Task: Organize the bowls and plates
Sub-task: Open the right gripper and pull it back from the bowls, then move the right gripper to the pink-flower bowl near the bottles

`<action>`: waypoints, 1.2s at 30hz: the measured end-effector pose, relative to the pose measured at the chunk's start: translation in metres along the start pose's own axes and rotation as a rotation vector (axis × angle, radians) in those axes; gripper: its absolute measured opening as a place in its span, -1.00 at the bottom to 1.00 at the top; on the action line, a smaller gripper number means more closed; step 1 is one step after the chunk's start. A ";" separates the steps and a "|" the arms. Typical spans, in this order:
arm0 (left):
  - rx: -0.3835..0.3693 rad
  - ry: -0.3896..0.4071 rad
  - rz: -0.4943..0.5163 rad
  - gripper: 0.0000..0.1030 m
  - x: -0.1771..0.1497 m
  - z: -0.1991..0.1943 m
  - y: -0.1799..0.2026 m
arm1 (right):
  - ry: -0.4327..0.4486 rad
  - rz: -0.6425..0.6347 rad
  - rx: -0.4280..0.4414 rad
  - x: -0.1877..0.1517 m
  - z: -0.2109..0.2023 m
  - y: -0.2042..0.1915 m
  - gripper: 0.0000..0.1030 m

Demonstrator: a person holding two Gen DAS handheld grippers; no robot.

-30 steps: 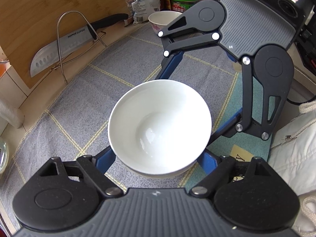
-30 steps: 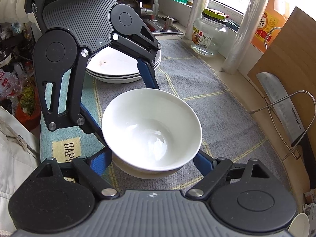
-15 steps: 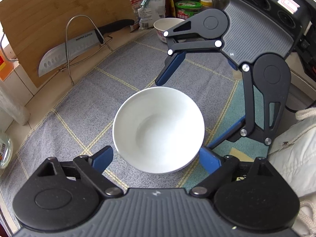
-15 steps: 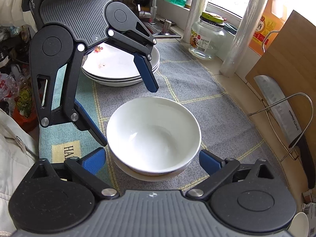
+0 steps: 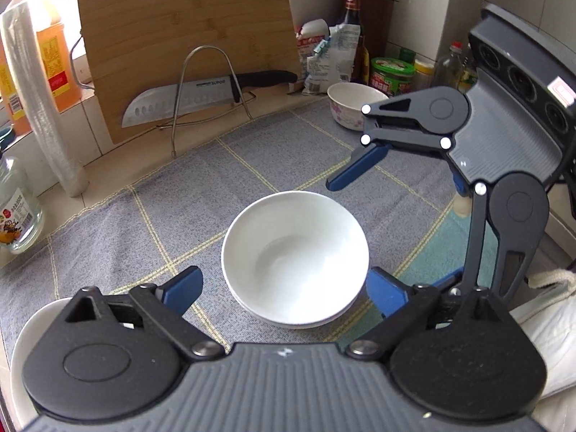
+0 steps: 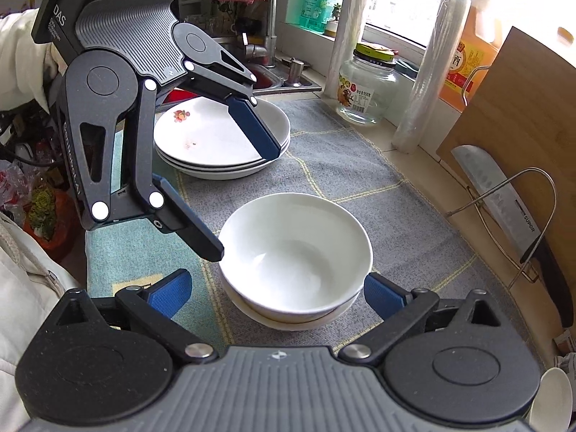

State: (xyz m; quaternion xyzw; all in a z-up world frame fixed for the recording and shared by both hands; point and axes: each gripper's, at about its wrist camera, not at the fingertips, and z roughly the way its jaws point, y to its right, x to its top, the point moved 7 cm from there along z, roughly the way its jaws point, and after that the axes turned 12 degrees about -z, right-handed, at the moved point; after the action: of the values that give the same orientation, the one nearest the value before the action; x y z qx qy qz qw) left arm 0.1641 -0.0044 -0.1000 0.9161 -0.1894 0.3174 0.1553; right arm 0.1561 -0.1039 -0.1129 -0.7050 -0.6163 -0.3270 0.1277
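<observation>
A white bowl [image 5: 295, 255] sits nested in another white bowl on the grey mat; it also shows in the right wrist view [image 6: 295, 255]. My left gripper [image 5: 284, 289] is open, its blue pads apart on either side of the bowls and pulled back, touching nothing. My right gripper [image 6: 275, 293] is open too, facing the left one across the bowls. A stack of white plates [image 6: 216, 140] sits beyond the bowls in the right wrist view. A flowered bowl [image 5: 351, 109] stands at the far end of the mat.
A bamboo cutting board [image 5: 187, 36] and a knife [image 5: 201, 97] in a wire rack stand against the wall. A glass jar [image 6: 367, 90], plastic rolls [image 6: 428, 82] and an oil bottle [image 6: 471, 46] line the window side. A sink tap [image 6: 266, 18] is behind the plates.
Both grippers opened and drew back and upward from the stacked bowls, which stay on the mat.
</observation>
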 end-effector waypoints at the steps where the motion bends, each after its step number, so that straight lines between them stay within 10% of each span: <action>1: 0.002 0.016 -0.023 0.89 0.001 -0.002 -0.001 | 0.004 -0.001 0.001 0.000 -0.001 -0.001 1.00; 15: 0.065 0.150 -0.187 0.94 0.013 0.002 0.018 | -0.022 0.242 -0.190 -0.041 -0.022 0.000 1.00; 36: -0.122 0.097 -0.099 0.97 0.052 0.086 0.116 | -0.157 0.472 -0.468 -0.186 -0.102 0.049 1.00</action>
State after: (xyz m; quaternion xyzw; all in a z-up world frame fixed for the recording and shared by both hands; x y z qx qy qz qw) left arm 0.1953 -0.1542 -0.1121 0.8967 -0.1552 0.3412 0.2354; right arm 0.1668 -0.3197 -0.1401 -0.8614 -0.3523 -0.3656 -0.0133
